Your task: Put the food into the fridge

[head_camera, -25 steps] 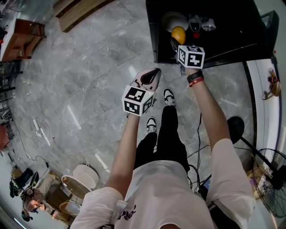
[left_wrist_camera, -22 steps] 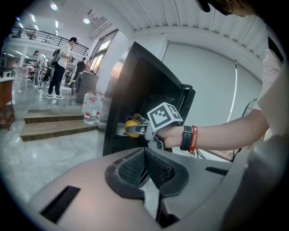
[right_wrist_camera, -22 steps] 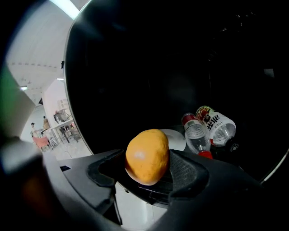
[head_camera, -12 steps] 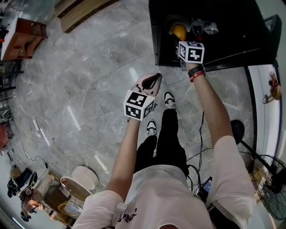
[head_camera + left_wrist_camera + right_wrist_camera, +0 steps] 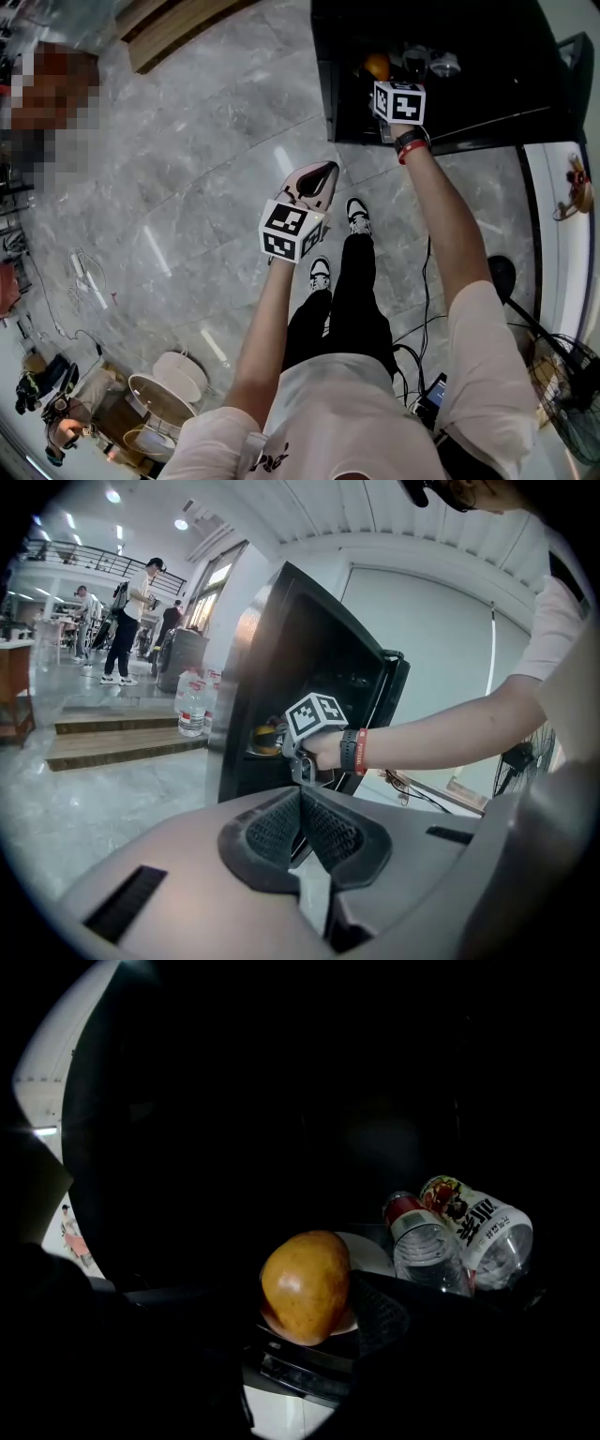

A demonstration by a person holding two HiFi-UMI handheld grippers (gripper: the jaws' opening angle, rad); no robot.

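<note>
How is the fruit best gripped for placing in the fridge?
Across the narrow middle of the fruit, from the open front of the fridge, as the right gripper does: it is oval, long axis upright, so its sides give pads broad contact.

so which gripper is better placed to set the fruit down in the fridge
Right. The right gripper holds the fruit inside the fridge, close to the plate; the left gripper is shut and empty, out over the floor.
</note>
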